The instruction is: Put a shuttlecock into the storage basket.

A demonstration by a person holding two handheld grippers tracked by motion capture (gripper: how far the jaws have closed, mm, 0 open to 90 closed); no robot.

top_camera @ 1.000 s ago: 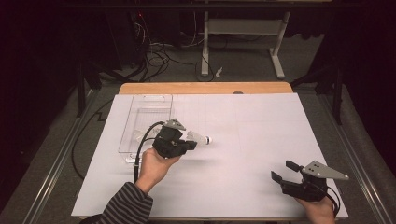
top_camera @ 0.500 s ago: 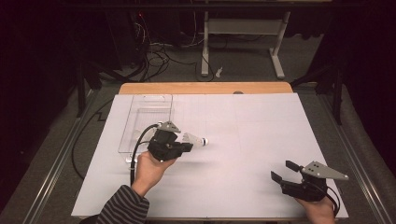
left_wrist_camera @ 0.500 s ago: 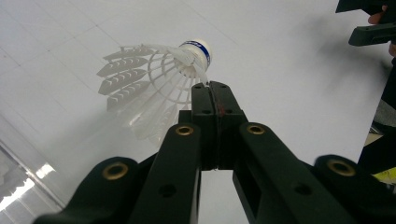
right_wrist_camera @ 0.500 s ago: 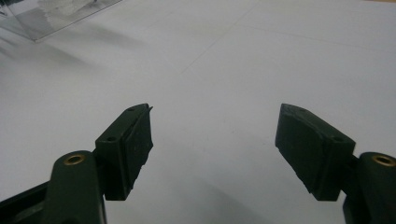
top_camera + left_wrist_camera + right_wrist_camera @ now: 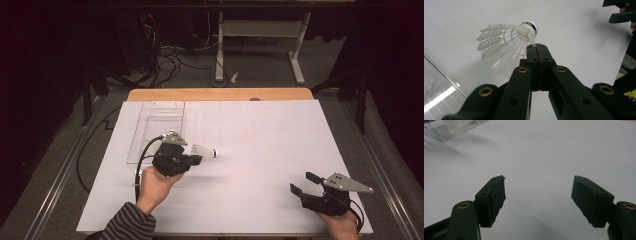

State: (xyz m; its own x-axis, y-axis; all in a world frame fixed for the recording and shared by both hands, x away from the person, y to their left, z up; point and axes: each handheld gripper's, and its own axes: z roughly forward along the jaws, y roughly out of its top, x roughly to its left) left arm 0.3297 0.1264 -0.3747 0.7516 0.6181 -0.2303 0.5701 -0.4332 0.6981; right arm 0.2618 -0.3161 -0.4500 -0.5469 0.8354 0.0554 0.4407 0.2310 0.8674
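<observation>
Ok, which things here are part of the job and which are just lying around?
In the job:
left gripper, shut on the shuttlecock
clear tray

Just lying about:
right gripper, open
cables
table frame

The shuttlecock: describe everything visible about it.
The shuttlecock is white, apparently plastic, with a slotted, feather-shaped skirt and a rounded white cap ringed by a blue band. It lies sideways, cap away from the left gripper, whose shut jaws pinch part of its skirt. It sits right of the clear tray, above the white table.
</observation>
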